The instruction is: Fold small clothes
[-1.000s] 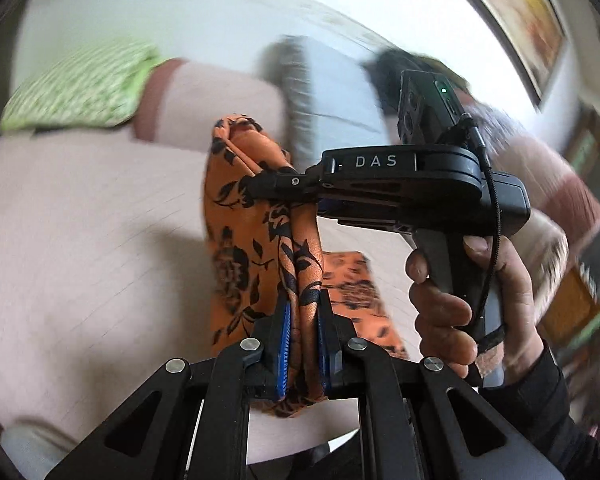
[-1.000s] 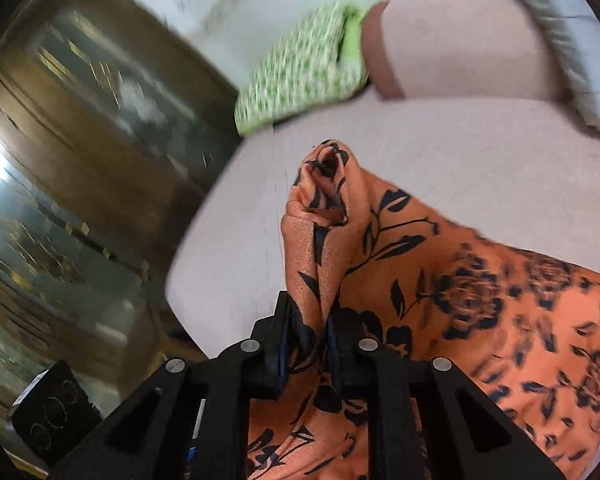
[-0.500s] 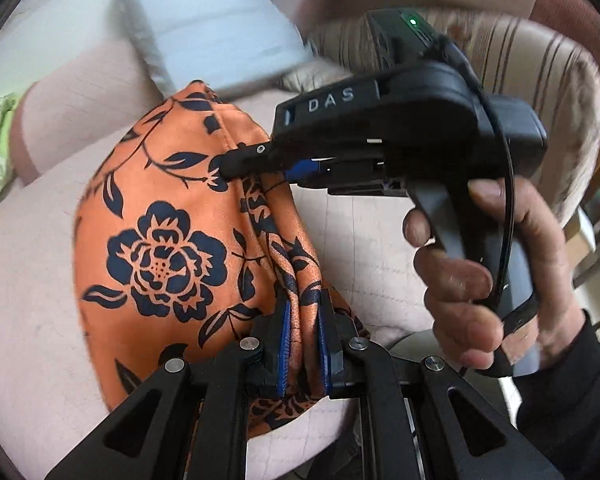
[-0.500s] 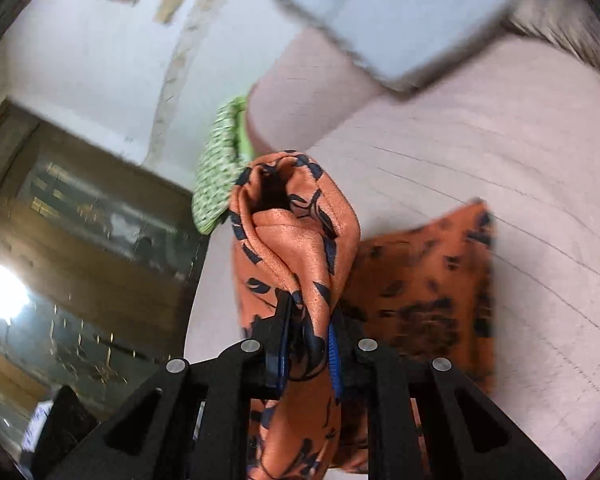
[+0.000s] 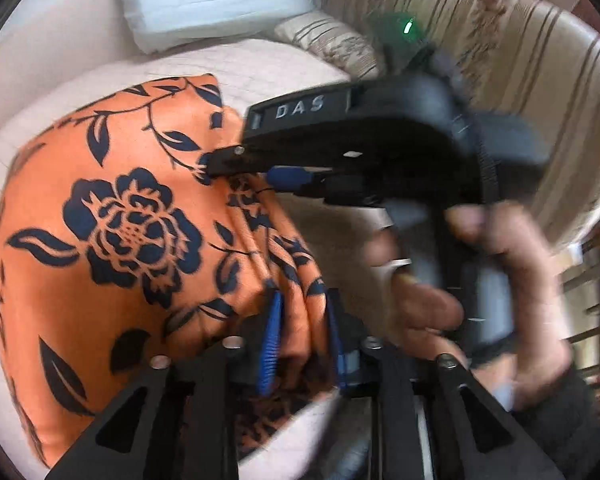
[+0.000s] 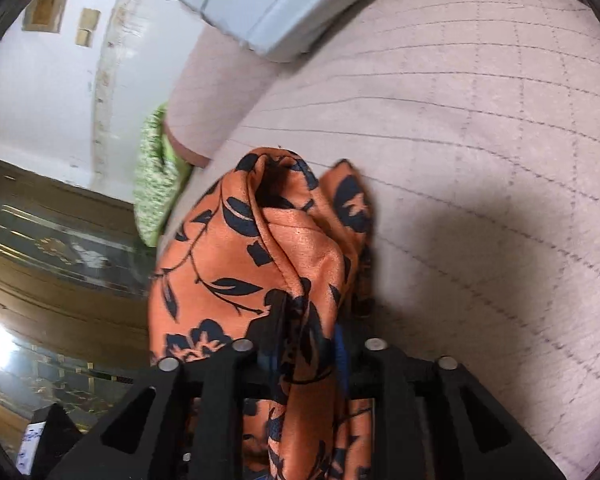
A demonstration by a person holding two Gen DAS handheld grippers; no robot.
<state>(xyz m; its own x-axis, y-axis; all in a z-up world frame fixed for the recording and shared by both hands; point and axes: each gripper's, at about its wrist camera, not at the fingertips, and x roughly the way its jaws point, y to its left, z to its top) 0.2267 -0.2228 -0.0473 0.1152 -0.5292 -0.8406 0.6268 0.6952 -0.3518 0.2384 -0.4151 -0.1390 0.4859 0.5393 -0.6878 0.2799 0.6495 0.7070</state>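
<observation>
An orange garment (image 5: 112, 240) with a dark blue flower print lies partly spread on the pale pink sofa seat (image 5: 260, 68). My left gripper (image 5: 302, 340) is shut on a bunched edge of it, low over the seat. My right gripper (image 5: 236, 166) also shows in the left wrist view, pinching the garment's far edge a little beyond the left one, held by a hand (image 5: 500, 280). In the right wrist view my right gripper (image 6: 308, 344) is shut on a gathered fold of the garment (image 6: 260, 256), which rises in a hump ahead of the fingers.
A light blue cushion (image 6: 276, 0) lies at the back of the sofa seat (image 6: 480, 128). A green patterned cushion (image 6: 156, 184) sits at the far end. A striped beige armrest (image 5: 500, 60) stands on the right. A dark wooden cabinet (image 6: 40, 260) is beyond the sofa.
Both grippers have come down toward the seat with the garment. More of the cloth now lies spread flat on the sofa. The two grippers stay close together.
</observation>
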